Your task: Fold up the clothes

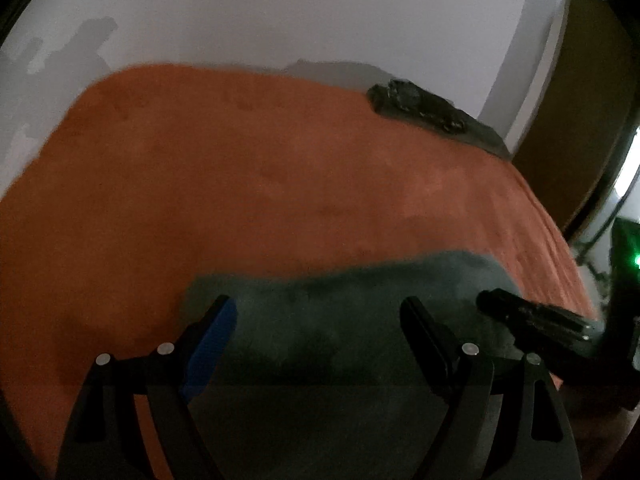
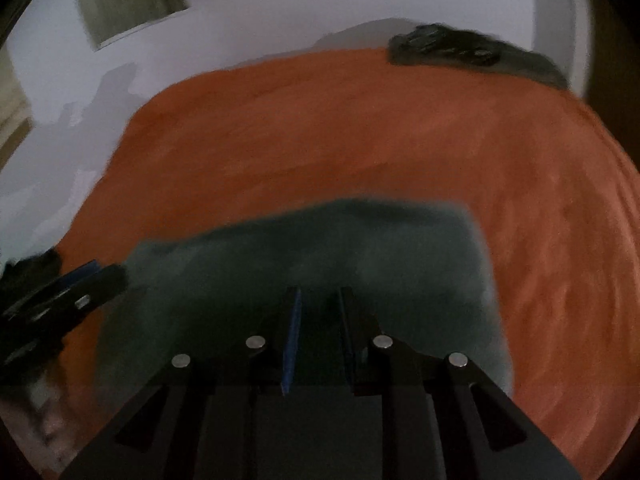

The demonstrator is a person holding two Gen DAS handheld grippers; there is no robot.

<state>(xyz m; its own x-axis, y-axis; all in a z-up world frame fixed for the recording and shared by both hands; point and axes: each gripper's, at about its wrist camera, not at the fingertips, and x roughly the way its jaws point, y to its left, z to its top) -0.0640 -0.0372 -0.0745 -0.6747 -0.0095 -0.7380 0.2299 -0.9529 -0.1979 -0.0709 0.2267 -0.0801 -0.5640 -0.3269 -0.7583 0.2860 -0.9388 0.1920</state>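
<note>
Both jaws empty — left gripper (image 1: 316,312) wide, right gripper (image 2: 318,300) narrow

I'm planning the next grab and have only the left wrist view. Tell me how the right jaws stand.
Observer: The right gripper has its jaws almost shut, with a narrow gap. It is too blurred to tell whether cloth is pinched.
Operator: Give me the cloth's right edge.
Observer: The grey cloth ends to the right of those jaws, with orange cover beyond.
Operator: Now describe my own gripper from outside.
Observer: The left gripper sits at the cloth's left edge, apart from the right one.
</note>
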